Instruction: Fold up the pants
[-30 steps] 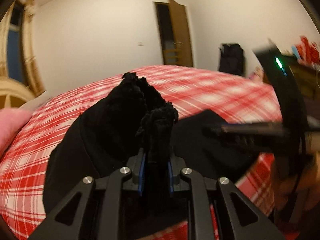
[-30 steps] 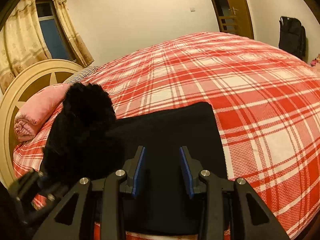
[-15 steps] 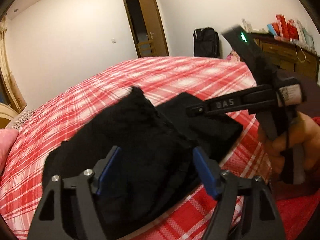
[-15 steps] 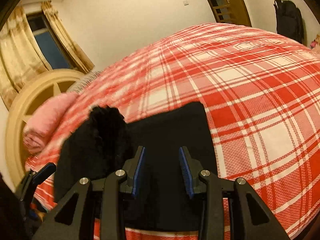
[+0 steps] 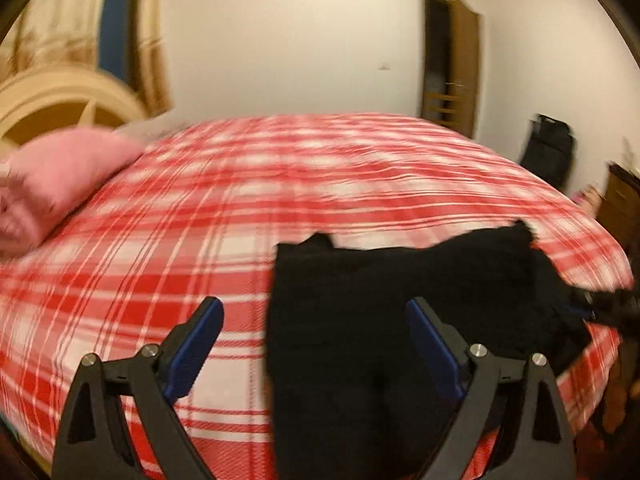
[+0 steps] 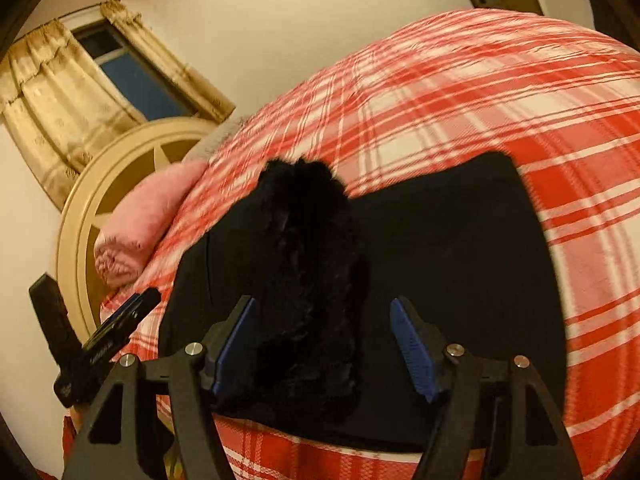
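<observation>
The black pants [image 5: 400, 280] lie folded on the red plaid bed cover [image 5: 280, 184], close to its near edge. In the right wrist view a fluffy black fold [image 6: 308, 248] rests on top of the pants [image 6: 460, 240]. My right gripper [image 6: 322, 312] hangs just above it; its jaws are opening, the fold runs between them and the pads do not press it. My left gripper [image 5: 314, 312] is opening wide over the pants' left edge and holds nothing. Each gripper shows at the edge of the other's view: right gripper [image 5: 600, 308], left gripper [image 6: 100, 340].
A pink rolled blanket [image 5: 60, 176] and a round cream headboard [image 6: 100, 184] are at the head of the bed. A curtained window [image 6: 132, 76], an open door [image 5: 452, 64], a black bag [image 5: 550, 148] and a dark dresser [image 5: 624, 208] line the walls.
My left gripper let go of the fluffy fold, opened wide and swung left. The fold dropped onto the pants. My right gripper's jaws spread apart.
</observation>
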Motion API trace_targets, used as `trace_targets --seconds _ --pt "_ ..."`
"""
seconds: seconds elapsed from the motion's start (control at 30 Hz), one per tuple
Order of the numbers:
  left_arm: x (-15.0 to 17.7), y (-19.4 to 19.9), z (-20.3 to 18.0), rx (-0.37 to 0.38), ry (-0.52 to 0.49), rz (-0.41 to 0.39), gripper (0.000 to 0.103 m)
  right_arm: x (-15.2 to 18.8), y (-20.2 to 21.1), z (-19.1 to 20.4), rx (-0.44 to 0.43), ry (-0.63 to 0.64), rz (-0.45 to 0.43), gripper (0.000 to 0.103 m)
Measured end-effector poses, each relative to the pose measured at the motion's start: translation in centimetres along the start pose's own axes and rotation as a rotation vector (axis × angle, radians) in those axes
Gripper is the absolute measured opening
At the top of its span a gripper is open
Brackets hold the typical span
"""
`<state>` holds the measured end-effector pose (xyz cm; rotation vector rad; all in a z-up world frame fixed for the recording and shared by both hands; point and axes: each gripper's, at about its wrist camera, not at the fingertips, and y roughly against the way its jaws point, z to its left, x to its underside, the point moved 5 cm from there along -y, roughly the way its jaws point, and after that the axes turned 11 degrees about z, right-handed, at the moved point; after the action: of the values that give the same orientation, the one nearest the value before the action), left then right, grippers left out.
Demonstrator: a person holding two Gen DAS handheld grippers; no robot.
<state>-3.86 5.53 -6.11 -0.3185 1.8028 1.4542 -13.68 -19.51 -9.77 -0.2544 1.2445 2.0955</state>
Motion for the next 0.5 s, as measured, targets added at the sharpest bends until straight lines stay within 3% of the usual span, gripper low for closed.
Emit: trace_targets --seconds 0.13,0.33,0.43,0.5 --pt "0.6 -2.1 0.6 -0.003 0.076 0.051 0.094 1.0 -1.4 1.5 0.060 0.094 0.024 0.070" --pt "2.5 -3.6 0.5 -0.025 0.079 0.128 0.094 1.7 -2.2 3.3 0.070 0.202 0.057 0.070" --pt "2.9 -3.9 0.4 -0.018 0.076 0.151 0.094 0.8 -1.6 2.1 0.053 0.122 0.011 0.070" --pt "2.9 -3.9 0.5 -0.015 0.076 0.150 0.095 0.4 -2.0 1.2 0.022 0.069 0.028 0.070"
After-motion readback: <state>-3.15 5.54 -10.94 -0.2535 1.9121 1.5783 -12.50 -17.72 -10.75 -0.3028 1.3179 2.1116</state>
